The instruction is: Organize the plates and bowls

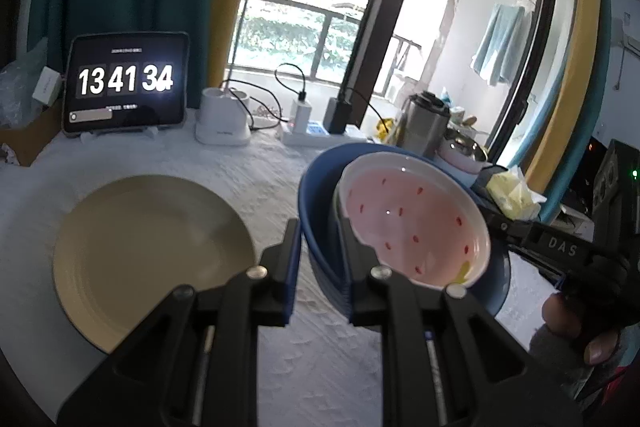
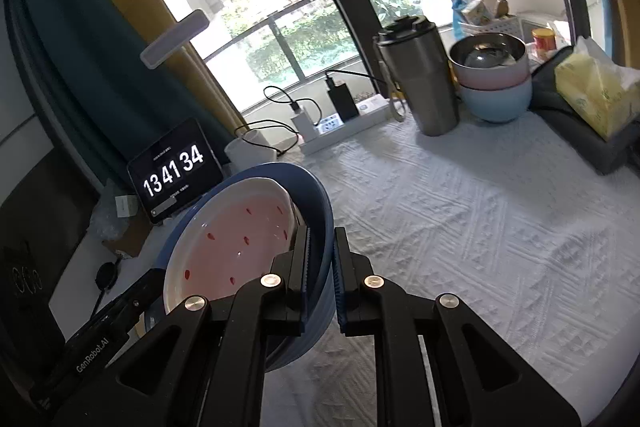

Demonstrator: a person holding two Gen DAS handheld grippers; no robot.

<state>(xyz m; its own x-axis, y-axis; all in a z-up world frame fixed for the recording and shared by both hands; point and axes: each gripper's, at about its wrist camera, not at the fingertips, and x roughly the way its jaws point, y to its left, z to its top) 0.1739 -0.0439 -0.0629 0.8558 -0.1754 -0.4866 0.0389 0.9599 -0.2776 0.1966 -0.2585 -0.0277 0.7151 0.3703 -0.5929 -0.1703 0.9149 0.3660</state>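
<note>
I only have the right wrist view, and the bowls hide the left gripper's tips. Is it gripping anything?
Observer: Yes. The left gripper is shut on the rim of the blue bowl, with one finger outside and one inside, beside the pink bowl.
Operator: Is anything on the table left of the bowls?
Observer: A cream plate lies flat there, with nothing on it.
</note>
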